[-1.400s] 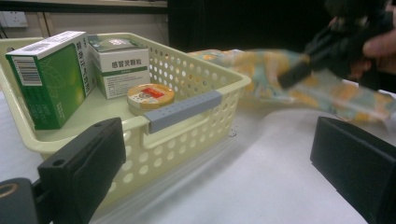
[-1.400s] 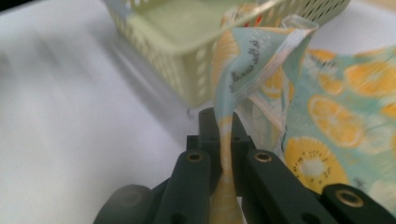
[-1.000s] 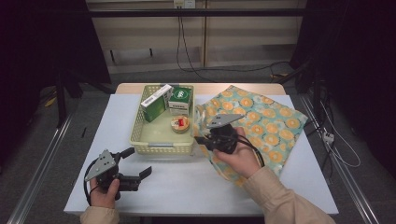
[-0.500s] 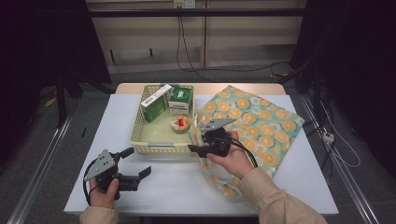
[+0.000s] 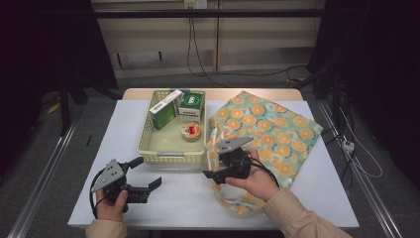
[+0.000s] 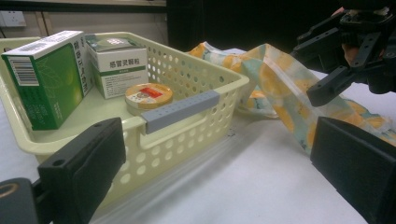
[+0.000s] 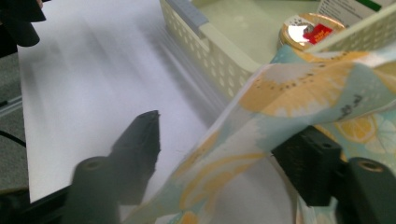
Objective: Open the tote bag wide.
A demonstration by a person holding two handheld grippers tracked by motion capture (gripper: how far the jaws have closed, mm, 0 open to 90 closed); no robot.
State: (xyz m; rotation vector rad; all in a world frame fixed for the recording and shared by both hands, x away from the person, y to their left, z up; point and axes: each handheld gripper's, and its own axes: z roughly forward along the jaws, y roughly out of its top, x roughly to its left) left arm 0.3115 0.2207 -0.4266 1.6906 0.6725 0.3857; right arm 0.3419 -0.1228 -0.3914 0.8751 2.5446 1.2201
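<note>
Orange-print teal fabric tote bag (image 5: 267, 131): light, limp, slippery. Right gripper (image 5: 220, 173) fingers just opening, strap loose between them (not pinched); left gripper (image 5: 144, 177) released. Grab the strap.

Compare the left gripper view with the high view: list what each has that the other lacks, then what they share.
Left gripper view alone: the left jaws close up, the print on the box fronts and the basket's wall holes.

High view alone: the whole table, the floor, both hands and the bag's full spread.

Both: the basket with two boxes and a round tin, the bag strap, and the right gripper with jaws apart at the strap, having just been opening.
</note>
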